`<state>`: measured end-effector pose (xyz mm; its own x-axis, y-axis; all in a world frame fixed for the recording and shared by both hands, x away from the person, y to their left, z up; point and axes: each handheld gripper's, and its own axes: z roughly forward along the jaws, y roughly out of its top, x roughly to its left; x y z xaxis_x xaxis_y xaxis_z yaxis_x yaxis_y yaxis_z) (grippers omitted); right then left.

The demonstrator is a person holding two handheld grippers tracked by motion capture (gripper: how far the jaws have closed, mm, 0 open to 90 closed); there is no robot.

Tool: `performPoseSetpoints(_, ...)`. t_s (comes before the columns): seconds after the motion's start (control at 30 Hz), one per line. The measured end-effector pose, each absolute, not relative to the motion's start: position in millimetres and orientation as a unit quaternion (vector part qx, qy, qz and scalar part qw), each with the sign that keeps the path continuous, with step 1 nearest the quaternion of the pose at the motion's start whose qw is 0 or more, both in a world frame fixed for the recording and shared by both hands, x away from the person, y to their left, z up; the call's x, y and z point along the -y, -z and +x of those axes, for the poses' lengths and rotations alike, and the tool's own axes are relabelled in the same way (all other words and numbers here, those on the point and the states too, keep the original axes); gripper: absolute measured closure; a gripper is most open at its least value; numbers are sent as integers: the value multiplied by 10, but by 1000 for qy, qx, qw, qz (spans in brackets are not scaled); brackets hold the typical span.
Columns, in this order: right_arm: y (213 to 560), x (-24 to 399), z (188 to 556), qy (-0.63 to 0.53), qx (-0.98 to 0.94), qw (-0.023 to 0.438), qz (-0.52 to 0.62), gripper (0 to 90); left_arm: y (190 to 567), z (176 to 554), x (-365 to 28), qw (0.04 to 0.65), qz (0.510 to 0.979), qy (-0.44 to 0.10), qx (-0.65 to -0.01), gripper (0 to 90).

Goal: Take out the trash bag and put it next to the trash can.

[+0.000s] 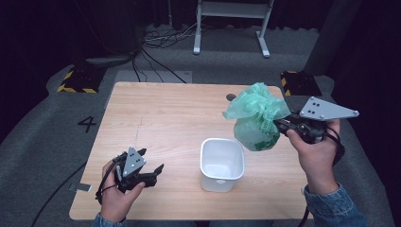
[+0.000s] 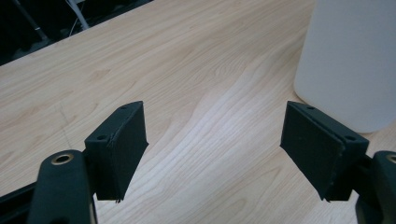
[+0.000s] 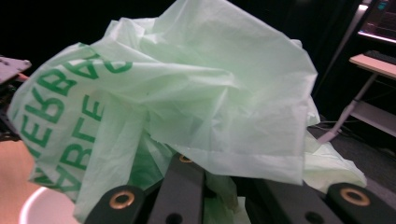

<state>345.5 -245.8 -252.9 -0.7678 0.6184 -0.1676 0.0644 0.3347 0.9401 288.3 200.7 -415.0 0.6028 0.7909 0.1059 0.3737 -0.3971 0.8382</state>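
The plastic bag (image 1: 256, 117) is pale green with darker green lettering. The bin (image 1: 222, 164) is plain white. The surface (image 1: 165, 118) shows light wood grain. Both tools have black jaws.

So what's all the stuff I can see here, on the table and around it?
Table: one, light wood, centre.
Tub: one, white, open, on the table's near half.
Plastic bag: one, pale green with green print, held above the table right of the tub.
Metal stand: one, white, on the floor behind.
Cables: several, on the floor behind.
Left gripper: one, black, open, low over the table.
Right gripper: one, black, shut on the bag.
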Motion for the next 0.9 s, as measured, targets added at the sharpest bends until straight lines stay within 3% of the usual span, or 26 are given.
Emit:
performPoseSetpoints(0.3,2765,2659,3613,-514,-774,259,264,869,4226,2891,-2065,393,808,-249,-361,202)
performPoseSetpoints(0.9,3529,2906,3833,-460,-796,206,335,856,4300,2897,-2021,379,818,-243,-357,201)
